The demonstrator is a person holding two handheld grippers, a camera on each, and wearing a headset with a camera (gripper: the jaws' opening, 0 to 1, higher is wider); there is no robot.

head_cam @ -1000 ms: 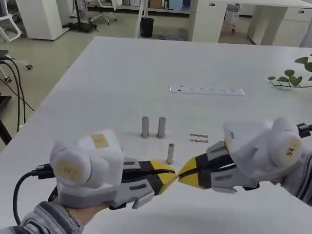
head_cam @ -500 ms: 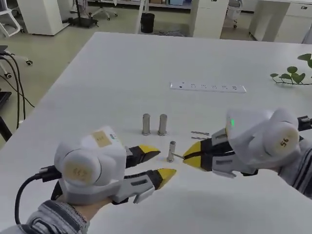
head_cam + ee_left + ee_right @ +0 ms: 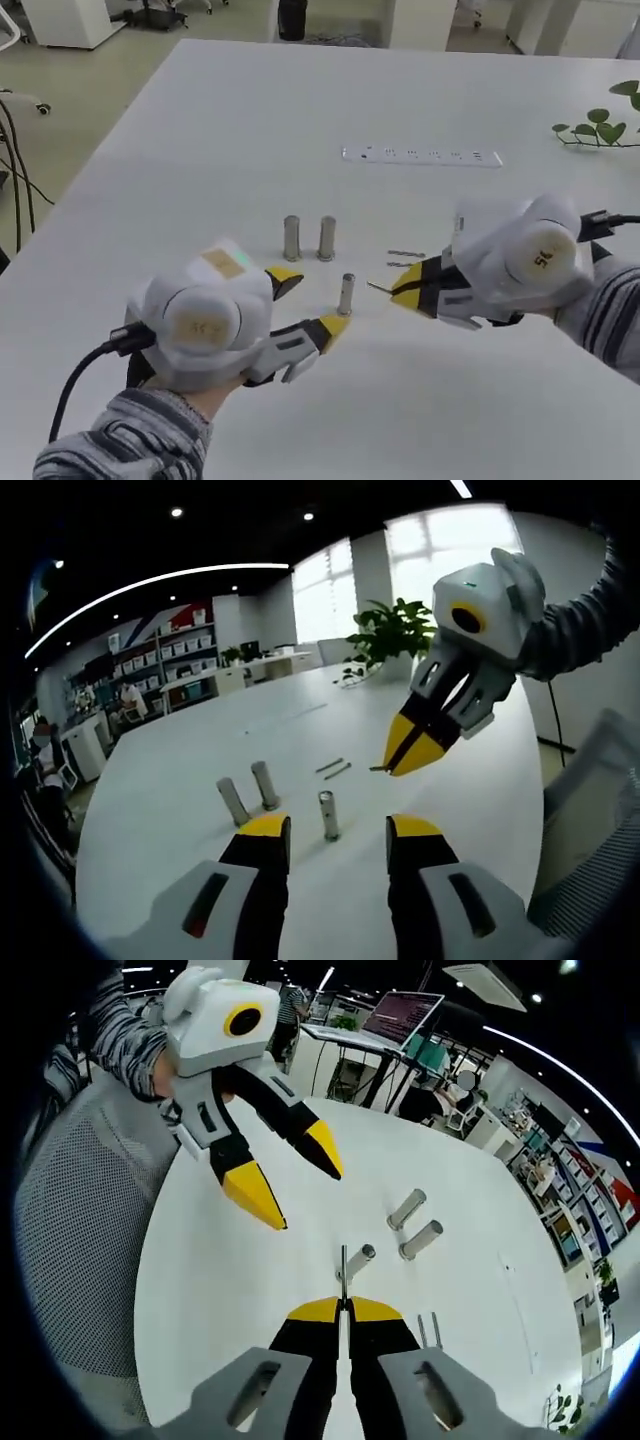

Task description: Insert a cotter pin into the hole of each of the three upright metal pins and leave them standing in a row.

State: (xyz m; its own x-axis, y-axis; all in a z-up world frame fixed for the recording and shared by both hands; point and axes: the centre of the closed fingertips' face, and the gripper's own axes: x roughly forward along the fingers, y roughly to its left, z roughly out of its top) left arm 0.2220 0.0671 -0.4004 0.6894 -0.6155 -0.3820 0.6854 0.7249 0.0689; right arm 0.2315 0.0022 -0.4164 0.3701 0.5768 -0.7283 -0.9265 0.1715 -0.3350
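Thin cotter pin (image 3: 378, 289) clamped in the right tongs (image 3: 405, 287) beside the grey upright metal pin (image 3: 346, 294); left tongs (image 3: 311, 298) gape empty; white surface (image 3: 230, 130), office floor (image 3: 90, 70) beyond.

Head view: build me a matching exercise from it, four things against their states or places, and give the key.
Things:
1. left gripper
2. right gripper
3. nearest metal pin
4. power strip

States or places:
A. lying flat, far from both grippers
B. shut on a cotter pin
C. open, fingers apart
D. upright between the two grippers

Pairs: 1-C, 2-B, 3-D, 4-A.
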